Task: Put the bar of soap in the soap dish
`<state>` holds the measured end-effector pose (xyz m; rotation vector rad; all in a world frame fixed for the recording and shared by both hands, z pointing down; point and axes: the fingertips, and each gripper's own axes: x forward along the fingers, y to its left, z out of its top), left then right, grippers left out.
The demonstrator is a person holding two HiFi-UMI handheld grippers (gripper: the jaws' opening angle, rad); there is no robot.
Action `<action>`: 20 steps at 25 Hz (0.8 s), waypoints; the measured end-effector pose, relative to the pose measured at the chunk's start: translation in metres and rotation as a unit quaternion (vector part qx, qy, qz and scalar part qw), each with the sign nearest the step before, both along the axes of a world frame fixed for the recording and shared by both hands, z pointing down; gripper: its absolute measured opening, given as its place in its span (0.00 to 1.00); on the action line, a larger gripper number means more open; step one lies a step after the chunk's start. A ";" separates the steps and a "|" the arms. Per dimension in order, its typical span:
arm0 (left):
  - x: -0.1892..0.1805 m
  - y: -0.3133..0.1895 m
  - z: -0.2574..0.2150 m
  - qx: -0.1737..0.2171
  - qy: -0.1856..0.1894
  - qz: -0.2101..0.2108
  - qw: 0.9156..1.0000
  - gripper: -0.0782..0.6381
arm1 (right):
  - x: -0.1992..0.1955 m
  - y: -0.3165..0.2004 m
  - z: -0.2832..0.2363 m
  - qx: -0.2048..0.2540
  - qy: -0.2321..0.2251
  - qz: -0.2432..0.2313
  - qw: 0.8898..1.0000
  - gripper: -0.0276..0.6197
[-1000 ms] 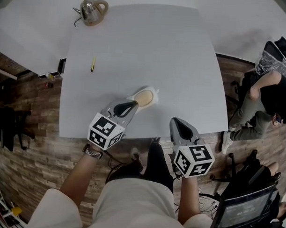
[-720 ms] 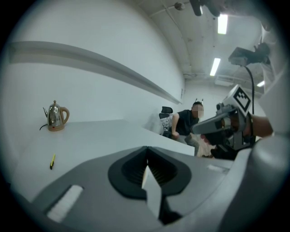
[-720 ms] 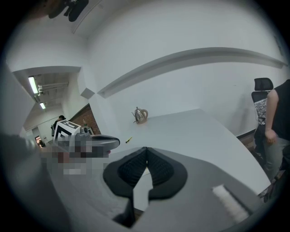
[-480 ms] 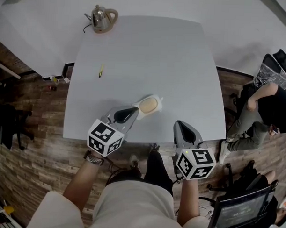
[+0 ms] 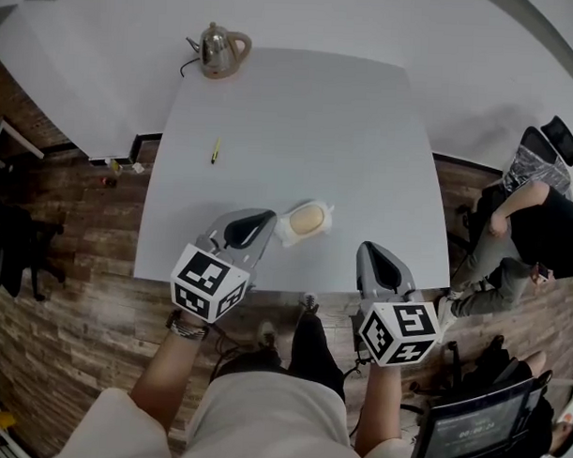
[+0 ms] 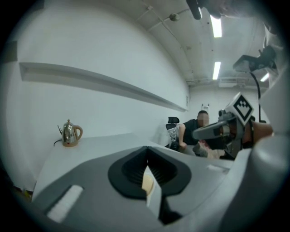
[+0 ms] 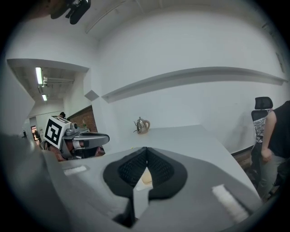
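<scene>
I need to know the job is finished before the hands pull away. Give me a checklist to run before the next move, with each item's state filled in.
1. The pale yellow bar of soap lies inside the white soap dish: ok.
2. The soap dish rests on the grey table, not over its edge: ok.
3. The left gripper has its jaws together with nothing between them: ok.
4. The right gripper has its jaws together with nothing between them: ok.
5. The left gripper's tip is clear of the soap dish: cannot tell; they look very close in the head view.
6. The right gripper is apart from the soap dish: ok.
</scene>
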<state>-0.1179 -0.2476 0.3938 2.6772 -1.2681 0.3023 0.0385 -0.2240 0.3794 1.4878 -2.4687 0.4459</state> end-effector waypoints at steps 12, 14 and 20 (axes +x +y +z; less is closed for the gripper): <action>-0.016 0.010 -0.034 0.042 -0.015 -0.017 0.999 0.12 | -0.004 -0.001 -0.044 0.048 0.008 0.006 0.999 0.05; -0.015 0.015 -0.040 0.049 -0.012 -0.020 0.999 0.12 | -0.003 0.002 -0.048 0.053 0.004 0.003 0.999 0.05; -0.016 0.015 -0.063 0.066 0.002 -0.041 0.997 0.12 | 0.000 0.000 -0.067 0.072 -0.003 -0.010 0.997 0.05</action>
